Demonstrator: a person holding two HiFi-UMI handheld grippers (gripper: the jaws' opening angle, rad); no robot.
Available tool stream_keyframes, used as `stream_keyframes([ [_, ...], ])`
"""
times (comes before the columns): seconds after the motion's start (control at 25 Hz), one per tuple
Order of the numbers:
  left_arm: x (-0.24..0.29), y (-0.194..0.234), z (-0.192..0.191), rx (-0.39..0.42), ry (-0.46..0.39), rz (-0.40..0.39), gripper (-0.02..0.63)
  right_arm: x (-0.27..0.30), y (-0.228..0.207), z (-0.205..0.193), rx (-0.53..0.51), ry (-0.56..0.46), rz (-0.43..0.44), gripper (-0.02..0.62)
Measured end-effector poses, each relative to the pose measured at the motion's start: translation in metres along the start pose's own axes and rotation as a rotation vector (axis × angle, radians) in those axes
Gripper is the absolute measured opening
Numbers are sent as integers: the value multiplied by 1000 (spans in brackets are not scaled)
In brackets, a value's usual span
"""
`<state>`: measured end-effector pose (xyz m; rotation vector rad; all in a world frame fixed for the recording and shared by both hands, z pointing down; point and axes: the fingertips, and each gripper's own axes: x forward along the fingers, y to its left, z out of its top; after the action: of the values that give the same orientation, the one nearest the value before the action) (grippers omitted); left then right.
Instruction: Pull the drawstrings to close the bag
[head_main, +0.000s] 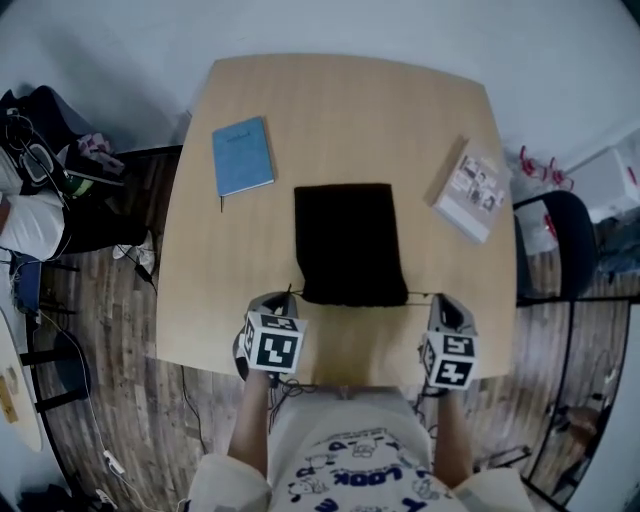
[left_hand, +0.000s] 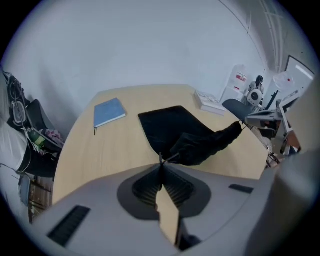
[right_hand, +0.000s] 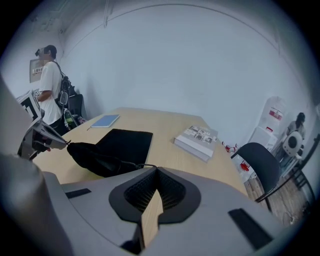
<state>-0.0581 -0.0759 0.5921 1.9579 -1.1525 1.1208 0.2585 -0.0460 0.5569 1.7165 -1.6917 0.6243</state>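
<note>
A black drawstring bag (head_main: 348, 245) is laid on the counter (head_main: 340, 120); a drawstring (head_main: 420, 294) is clenched in the left tongs (head_main: 285, 298), another in the right tongs (head_main: 441, 301).

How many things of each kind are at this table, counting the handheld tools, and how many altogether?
Black drawstring bag: 1
Blue notebook: 1
White book: 1
Grippers (left gripper, right gripper), each shut on a drawstring: 2
Total: 5

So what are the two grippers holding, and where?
The left gripper pinches the left drawstring of the black bag. The right gripper pinches the right drawstring. Each holds the cord just outside the bag's gathered mouth.
</note>
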Motion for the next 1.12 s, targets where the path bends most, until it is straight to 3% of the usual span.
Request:
stream_keyframes([
  [0.48,-49,28,72,-107,-189,122,15,-11,-21,85,35,-149,-107,2],
  [0.76,-64,51,80,-187,-224,189,14,-15,-33,107,97,-170,-174,2],
  [1.12,-75,74,77,-233,-230,270,11,-27,-48,112,170,-205,-245,2],
])
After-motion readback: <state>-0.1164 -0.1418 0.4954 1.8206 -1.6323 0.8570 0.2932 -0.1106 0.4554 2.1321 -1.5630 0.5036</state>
